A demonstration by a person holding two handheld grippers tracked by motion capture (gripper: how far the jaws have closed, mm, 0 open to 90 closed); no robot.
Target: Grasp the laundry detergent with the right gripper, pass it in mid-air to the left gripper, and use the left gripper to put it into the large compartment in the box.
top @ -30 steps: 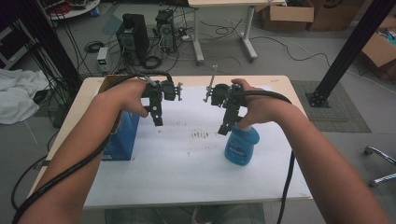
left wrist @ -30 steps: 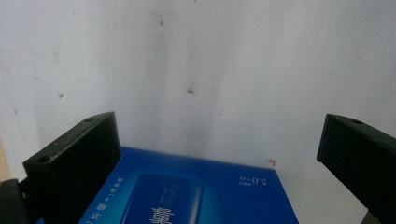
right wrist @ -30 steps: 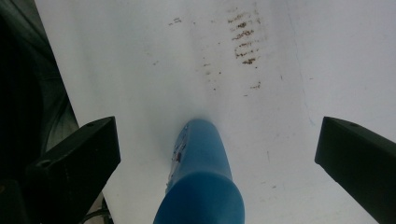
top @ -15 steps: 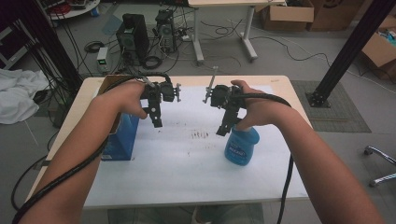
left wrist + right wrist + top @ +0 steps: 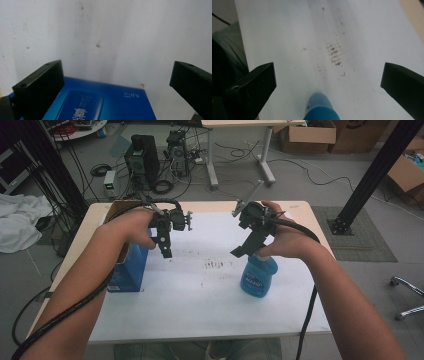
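I have both tools in the air over the white table sheet (image 5: 200, 305). The blue box (image 5: 131, 270) stands at the left middle of the high view, under my left forearm; the blue spray bottle (image 5: 257, 276) stands right of centre, just below my right hand.

The biggest risk, as I judge it, is the box: my left gripper (image 5: 166, 251) hangs with its jaws spread wide and nothing between them, the box top (image 5: 100, 102) low in its view. A slanted descent could shove the box along the sheet rather than straddle it.

Next is the bottle. My right gripper (image 5: 240, 252) is likewise spread wide and empty, the bottle (image 5: 320, 107) at the bottom centre of its view. Clipping it would topple it.

The dark smudge (image 5: 216, 265) at centre obstructs nothing.
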